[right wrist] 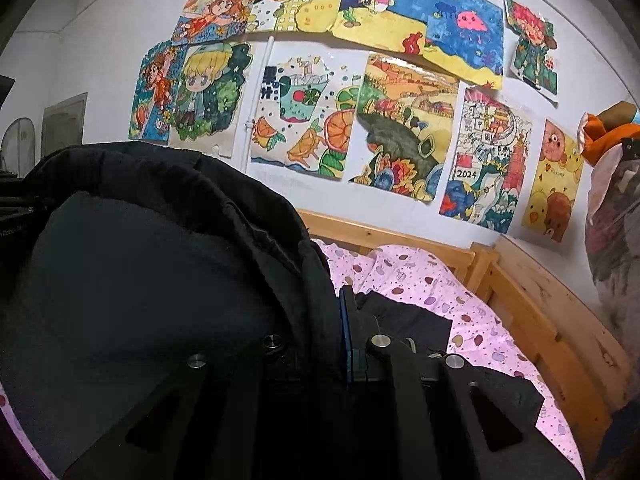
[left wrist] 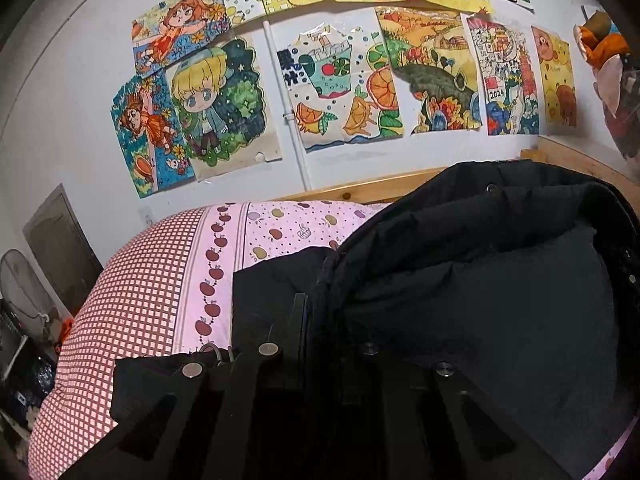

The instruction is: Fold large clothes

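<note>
A large black padded jacket [left wrist: 480,272] is lifted above a bed with a pink apple-print cover [left wrist: 280,232]. My left gripper [left wrist: 310,320] is shut on the jacket's left edge, the fabric pinched between its jaws. My right gripper [right wrist: 340,320] is shut on the opposite edge of the same jacket [right wrist: 160,260]. The jacket hangs between the two grippers with its dark lining facing the cameras. More black fabric [right wrist: 404,320] lies on the bed below the right gripper. The fingertips are partly hidden by the cloth.
A wooden bed frame [right wrist: 532,312] runs along the wall and the right side. Children's drawings [left wrist: 340,80] cover the white wall behind. A red-and-white checked quilt [left wrist: 132,300] lies at the left. A fan [left wrist: 20,284] and clutter stand at far left.
</note>
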Demonstrator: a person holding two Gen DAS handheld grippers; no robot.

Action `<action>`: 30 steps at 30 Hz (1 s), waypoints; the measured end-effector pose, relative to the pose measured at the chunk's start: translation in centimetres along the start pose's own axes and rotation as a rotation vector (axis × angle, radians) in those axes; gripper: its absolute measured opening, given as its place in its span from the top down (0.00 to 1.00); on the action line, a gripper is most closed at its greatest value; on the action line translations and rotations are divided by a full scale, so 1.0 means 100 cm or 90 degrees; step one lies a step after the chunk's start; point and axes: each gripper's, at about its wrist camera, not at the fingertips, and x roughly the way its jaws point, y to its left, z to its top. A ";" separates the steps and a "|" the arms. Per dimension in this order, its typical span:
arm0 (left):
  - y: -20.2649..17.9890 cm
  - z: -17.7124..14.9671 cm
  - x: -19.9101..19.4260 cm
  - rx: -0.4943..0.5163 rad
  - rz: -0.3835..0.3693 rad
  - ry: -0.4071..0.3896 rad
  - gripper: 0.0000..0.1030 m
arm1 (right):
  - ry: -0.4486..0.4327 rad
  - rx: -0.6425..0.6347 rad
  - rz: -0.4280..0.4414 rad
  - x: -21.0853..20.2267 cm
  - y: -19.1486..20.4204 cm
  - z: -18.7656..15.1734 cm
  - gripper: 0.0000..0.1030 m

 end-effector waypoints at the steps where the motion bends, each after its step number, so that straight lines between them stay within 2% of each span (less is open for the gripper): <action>1: -0.001 0.000 0.003 0.000 0.001 0.002 0.91 | 0.002 0.000 0.000 0.002 0.000 -0.001 0.89; 9: -0.008 -0.002 0.036 0.001 0.010 0.019 0.89 | 0.024 0.000 -0.004 0.029 0.003 -0.002 0.89; 14: -0.011 -0.004 0.049 0.003 0.008 0.027 0.88 | 0.050 0.004 -0.011 0.047 0.003 -0.006 0.81; 17: -0.009 -0.004 0.053 -0.004 -0.005 0.031 0.87 | 0.058 0.019 -0.019 0.054 -0.002 -0.005 0.65; 19: -0.005 -0.003 0.055 -0.017 -0.020 0.035 0.86 | 0.054 0.035 -0.014 0.055 -0.006 -0.004 0.46; 21: -0.002 -0.003 0.056 -0.027 -0.032 0.041 0.85 | 0.044 0.051 -0.002 0.053 -0.011 -0.002 0.37; 26: 0.008 -0.001 0.052 -0.054 -0.067 0.043 0.83 | -0.010 0.042 0.003 0.032 -0.012 0.003 0.21; 28: 0.013 0.000 0.048 -0.068 -0.089 0.037 0.77 | -0.038 0.037 0.008 0.018 -0.011 0.007 0.16; 29: 0.016 0.001 0.044 -0.078 -0.102 0.027 0.63 | -0.045 0.038 0.011 0.012 -0.011 0.008 0.16; 30: 0.019 0.001 0.040 -0.088 -0.108 0.012 0.29 | -0.050 0.039 0.015 0.006 -0.011 0.010 0.15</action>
